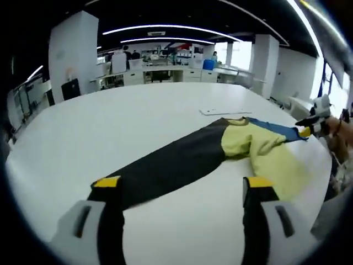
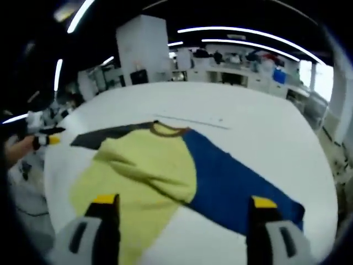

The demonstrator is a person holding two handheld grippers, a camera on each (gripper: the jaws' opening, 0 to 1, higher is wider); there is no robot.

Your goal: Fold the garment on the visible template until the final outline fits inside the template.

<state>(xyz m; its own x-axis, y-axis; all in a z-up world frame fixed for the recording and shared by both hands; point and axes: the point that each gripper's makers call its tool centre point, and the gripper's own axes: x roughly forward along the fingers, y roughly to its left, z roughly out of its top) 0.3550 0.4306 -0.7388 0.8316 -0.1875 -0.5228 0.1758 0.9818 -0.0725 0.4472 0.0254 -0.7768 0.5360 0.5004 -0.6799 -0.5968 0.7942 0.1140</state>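
One garment, a yellow cloth shirt [image 2: 138,165] with a black sleeve [image 1: 165,165] and a blue sleeve [image 2: 231,182], lies spread across the white round tabletop [image 1: 110,127], reaching its near edge. The left gripper [image 1: 182,190] and right gripper [image 2: 182,207] both hover wide open, gripping nothing.

Soft matt cloth garment in yellow, black and blue panels [image 2: 160,165], creased across the yellow part. It lies on a smooth white tabletop with a faint sheen [image 1: 110,127]. Gripper jaws of matt black and grey plastic with yellow tips [image 1: 182,190].
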